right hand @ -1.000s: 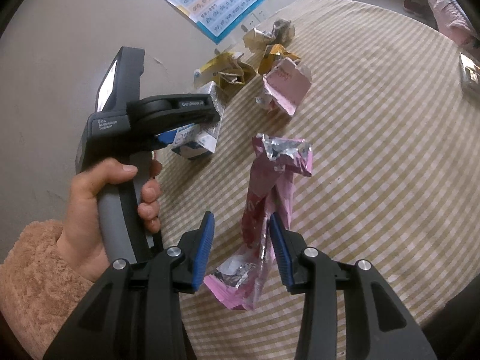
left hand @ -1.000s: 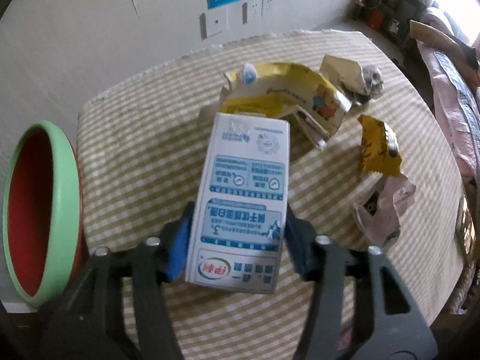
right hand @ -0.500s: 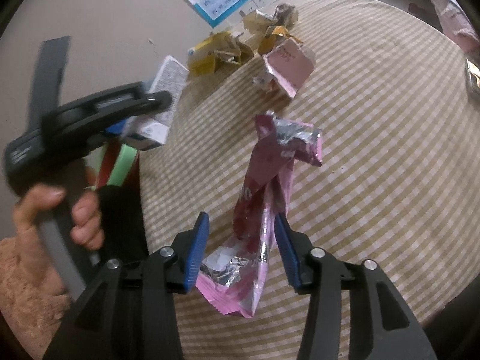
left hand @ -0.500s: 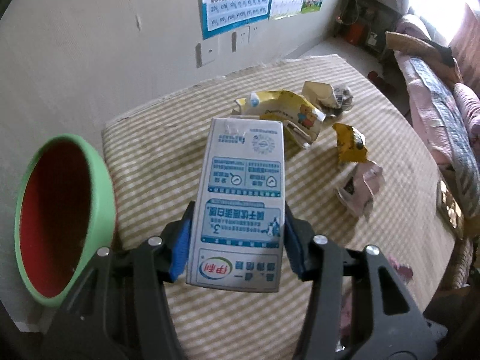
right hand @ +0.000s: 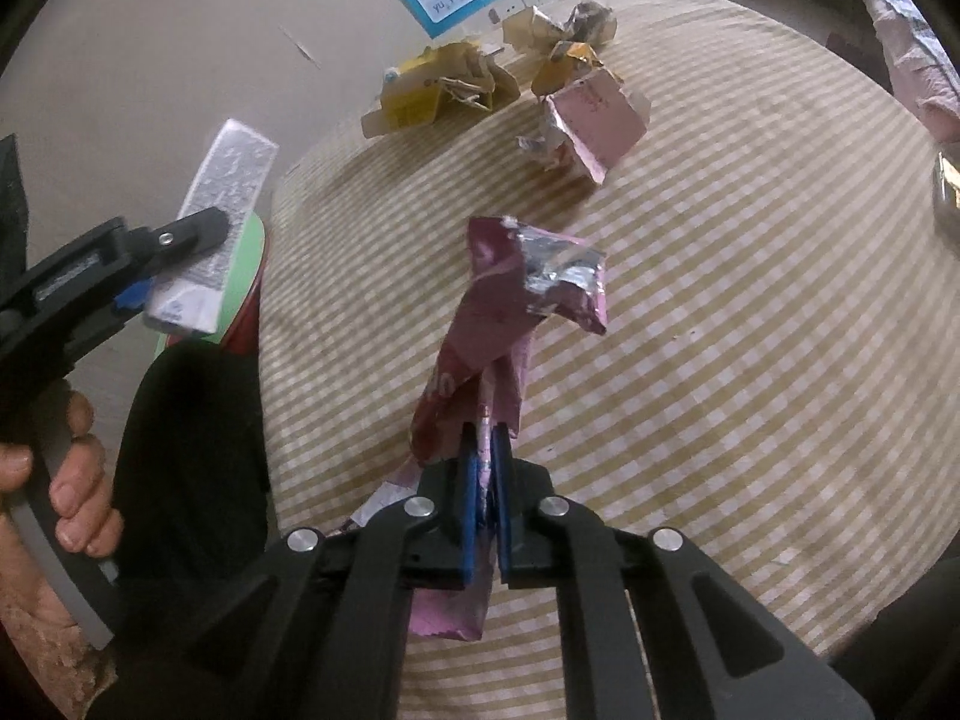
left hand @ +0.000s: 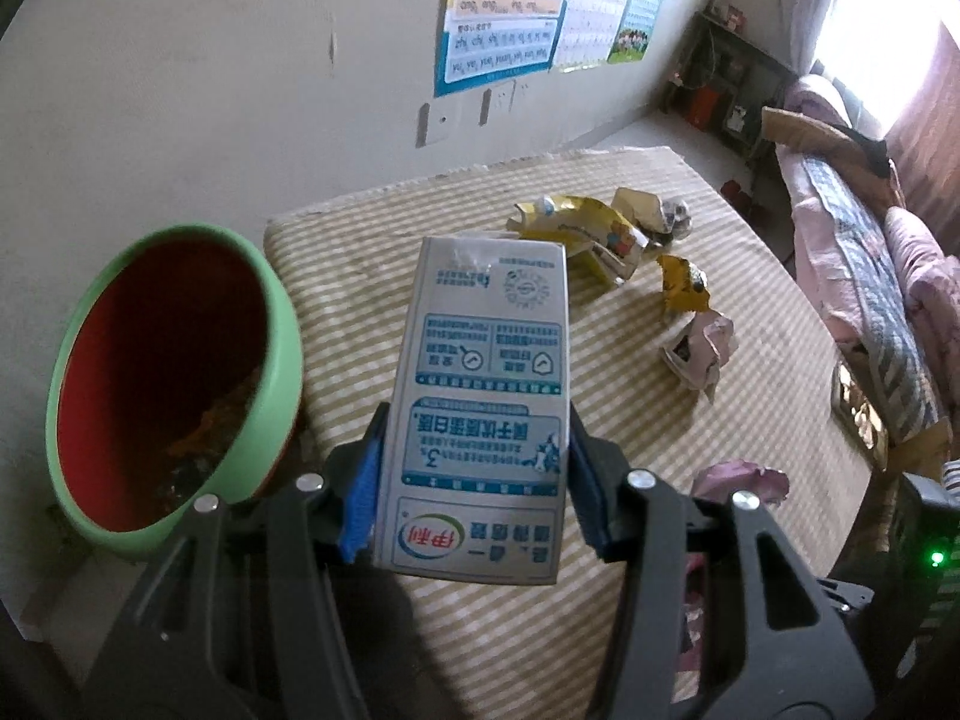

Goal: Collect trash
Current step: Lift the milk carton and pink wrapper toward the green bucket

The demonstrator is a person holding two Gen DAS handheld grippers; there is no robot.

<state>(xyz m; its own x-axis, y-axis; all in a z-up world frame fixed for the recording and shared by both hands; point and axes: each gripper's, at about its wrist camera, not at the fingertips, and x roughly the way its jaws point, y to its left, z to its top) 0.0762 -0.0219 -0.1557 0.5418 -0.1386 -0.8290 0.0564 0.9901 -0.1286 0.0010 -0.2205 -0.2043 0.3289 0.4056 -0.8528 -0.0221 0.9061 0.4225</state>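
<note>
Left tongs: angled downward, blue pads pressed against both sides of a milk carton, held raised. The left hand wraps the tongs' grey handle, fingers curled. Right tongs: angled downward, pads clamped together on a pink wrapper.

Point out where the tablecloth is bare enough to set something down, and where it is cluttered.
Bare: the checked cloth on the far side of the pink wrapper from the bin, and the strip between the green bin and the yellow carton. Crowded: the wall-end cluster of yellow carton, crumpled papers and pink carton.
</note>
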